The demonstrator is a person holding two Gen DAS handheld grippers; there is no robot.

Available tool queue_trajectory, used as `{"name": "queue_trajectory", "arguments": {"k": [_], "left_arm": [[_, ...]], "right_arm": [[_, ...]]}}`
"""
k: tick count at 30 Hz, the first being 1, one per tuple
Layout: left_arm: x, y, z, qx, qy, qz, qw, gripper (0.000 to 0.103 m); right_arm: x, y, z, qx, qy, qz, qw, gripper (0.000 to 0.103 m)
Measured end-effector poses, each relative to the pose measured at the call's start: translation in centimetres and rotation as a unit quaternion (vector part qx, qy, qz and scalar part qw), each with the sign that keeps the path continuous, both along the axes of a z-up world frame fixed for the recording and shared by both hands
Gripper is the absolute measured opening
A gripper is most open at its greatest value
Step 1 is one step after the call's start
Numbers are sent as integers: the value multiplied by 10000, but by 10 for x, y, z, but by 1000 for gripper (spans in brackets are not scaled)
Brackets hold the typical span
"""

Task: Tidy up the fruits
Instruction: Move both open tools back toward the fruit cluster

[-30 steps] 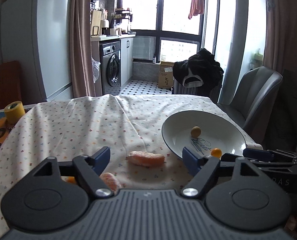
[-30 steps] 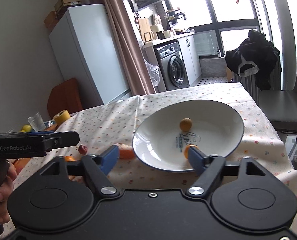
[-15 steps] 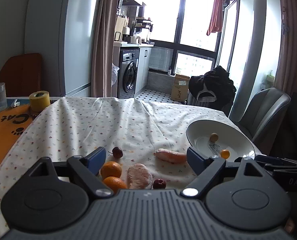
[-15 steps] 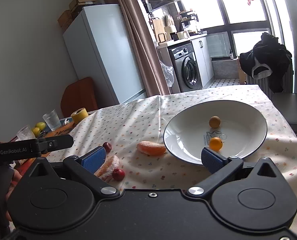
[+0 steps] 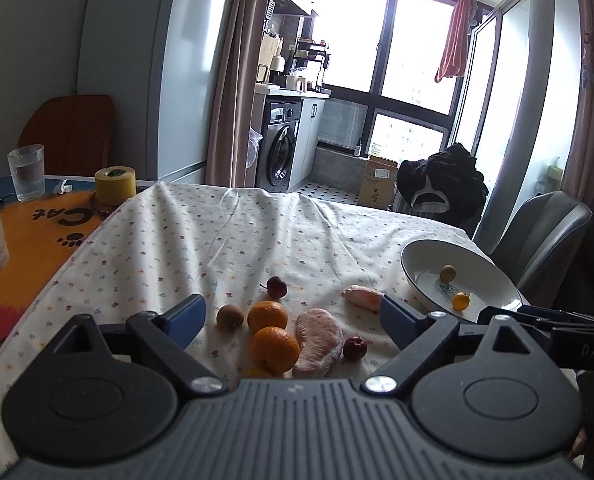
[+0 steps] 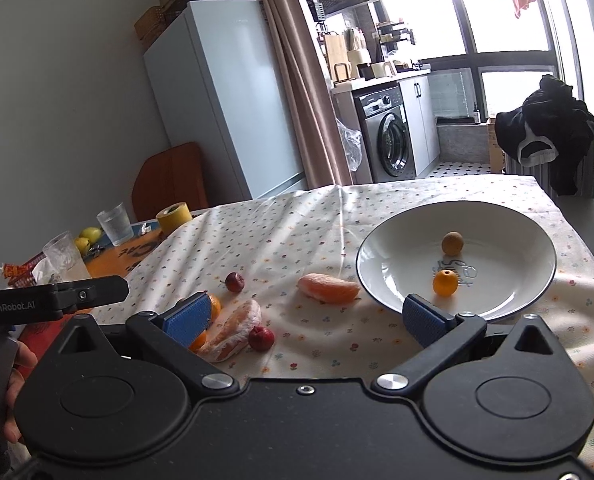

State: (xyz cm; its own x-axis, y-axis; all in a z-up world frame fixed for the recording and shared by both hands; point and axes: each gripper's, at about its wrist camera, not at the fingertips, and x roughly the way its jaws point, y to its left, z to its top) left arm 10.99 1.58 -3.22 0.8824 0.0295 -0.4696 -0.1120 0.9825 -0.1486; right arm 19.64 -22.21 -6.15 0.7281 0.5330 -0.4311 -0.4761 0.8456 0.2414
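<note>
Both grippers, left (image 5: pixel 291 314) and right (image 6: pixel 317 314), wide open, empty; plate (image 6: pixel 381 276) at 2 o'clock holding two small fruits

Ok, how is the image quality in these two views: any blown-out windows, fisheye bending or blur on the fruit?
Left wrist view: the windows are blown out to white, the fridge edges bow, and the oranges stay sharp. Right wrist view: the window glares the same way, the curtain leans, and the plate and its fruit are crisp.
</note>
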Motion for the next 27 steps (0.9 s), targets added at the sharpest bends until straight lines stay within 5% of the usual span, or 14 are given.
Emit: {"name": "queue_trajectory", "arguments": {"k": [27], "left_arm": [[-7,31,-43,-233,497,182,9983,99]], "right_arm": [[11,29,-23,-357,411,588,9968,103]]}}
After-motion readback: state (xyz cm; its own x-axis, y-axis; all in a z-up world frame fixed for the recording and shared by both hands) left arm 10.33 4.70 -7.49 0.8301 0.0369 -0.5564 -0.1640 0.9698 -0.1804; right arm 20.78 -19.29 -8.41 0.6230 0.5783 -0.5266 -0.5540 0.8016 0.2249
